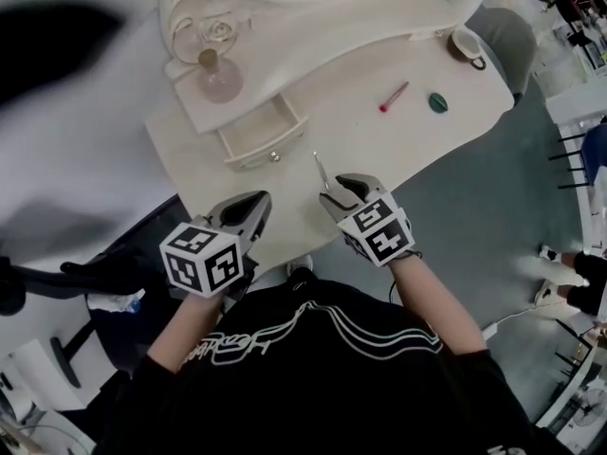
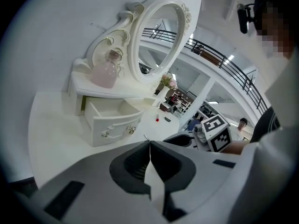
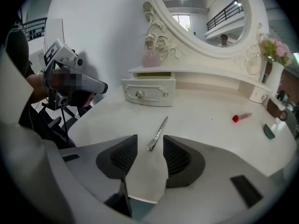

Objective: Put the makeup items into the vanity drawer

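A thin silver clip (image 3: 158, 132) lies on the white vanity top (image 1: 379, 150), pointing toward the pulled-out drawer (image 1: 261, 131). My right gripper (image 3: 150, 146) is open, low over the table, with the clip's near end in the gap between its jaws; the pads are not touching it. In the head view the right gripper (image 1: 332, 193) sits just below the clip (image 1: 321, 169). A red lipstick (image 1: 394, 97) and a small green item (image 1: 437, 102) lie farther right. My left gripper (image 2: 149, 146) is shut and empty, hovering at the table's front edge below the drawer (image 2: 114, 120).
A pink perfume bottle (image 1: 219, 79) stands on the shelf above the drawer, beside the oval mirror (image 3: 205, 17). A cup (image 1: 467, 45) sits at the far right corner. A vase of pink flowers (image 3: 275, 64) stands to the mirror's right. A chair base (image 1: 57, 282) is left of the table.
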### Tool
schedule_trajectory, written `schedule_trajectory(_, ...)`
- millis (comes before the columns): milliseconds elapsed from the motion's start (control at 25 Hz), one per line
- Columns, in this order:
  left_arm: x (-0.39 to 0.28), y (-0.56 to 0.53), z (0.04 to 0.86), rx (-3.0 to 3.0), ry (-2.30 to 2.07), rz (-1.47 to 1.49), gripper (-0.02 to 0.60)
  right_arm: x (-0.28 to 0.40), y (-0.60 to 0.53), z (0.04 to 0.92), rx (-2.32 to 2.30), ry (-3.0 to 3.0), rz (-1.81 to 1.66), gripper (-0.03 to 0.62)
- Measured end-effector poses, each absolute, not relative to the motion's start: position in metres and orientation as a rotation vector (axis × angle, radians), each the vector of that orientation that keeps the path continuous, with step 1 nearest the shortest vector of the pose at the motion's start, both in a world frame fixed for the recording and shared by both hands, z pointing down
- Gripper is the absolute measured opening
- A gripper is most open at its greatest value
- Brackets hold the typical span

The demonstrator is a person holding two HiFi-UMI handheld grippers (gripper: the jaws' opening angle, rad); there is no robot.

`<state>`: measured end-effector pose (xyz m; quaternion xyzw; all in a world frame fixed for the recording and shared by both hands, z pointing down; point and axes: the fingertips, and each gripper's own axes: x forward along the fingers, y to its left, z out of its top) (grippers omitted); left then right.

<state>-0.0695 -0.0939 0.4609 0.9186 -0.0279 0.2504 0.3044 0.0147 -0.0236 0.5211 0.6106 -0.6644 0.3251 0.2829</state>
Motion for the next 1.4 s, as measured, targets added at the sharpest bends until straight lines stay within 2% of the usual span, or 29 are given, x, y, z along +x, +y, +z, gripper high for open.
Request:
schedule_trajectory(360, -0.07, -0.095, 0.469, 2.419, -0.073, 0.678, 0.023, 0.014, -0.027, 0.537, 1.616, -1.712, 0.877, 0.115)
schedule_trajectory(600, -0.07, -0.097, 0.47, 2.416, -0.073, 0.677, 0.023, 0.012, -0.028, 0.538, 1.611, -1.716, 0.894, 0.089)
schedule_trajectory(1400, -0.082, -0.09, 0.449, 2.433, -0.099, 0.64, 0.023, 0.007, -0.025, 0.509, 1.624, -1.801, 0.906, 0.057)
